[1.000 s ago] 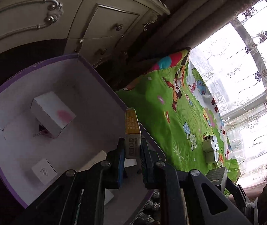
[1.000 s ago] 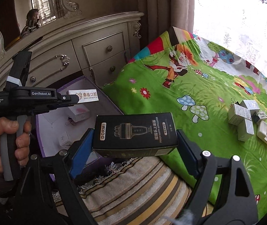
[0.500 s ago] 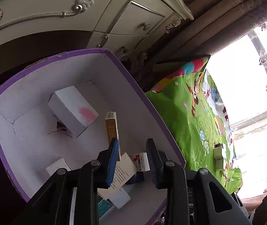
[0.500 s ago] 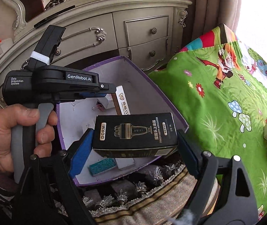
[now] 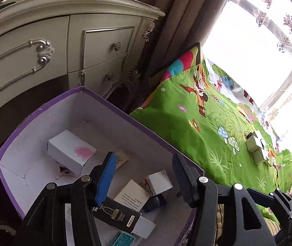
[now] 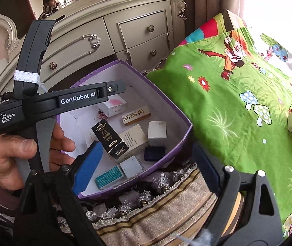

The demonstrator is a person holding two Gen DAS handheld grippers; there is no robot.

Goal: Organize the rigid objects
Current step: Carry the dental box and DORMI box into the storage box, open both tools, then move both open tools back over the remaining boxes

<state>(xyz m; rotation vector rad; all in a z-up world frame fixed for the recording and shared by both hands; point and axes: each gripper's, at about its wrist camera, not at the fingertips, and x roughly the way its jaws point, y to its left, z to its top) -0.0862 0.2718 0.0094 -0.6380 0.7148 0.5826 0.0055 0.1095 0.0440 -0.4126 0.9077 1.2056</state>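
Black box (image 6: 110, 139) dropped from right tongs (image 6: 146, 160) into purple bin (image 6: 172, 110); both tongs opening, empty; left tongs (image 5: 144, 176) above bin.

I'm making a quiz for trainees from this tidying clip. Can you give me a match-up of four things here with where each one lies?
Things:
1. black DORMI box
2. teal packet
3. white box with pink stain
4. cluster of pale boxes

Places:
A. on the green cartoon sheet
B. far end of the purple box
C. leaning on other boxes, mid purple box
D. near end of the purple box

Pairs: 1-C, 2-D, 3-B, 4-A
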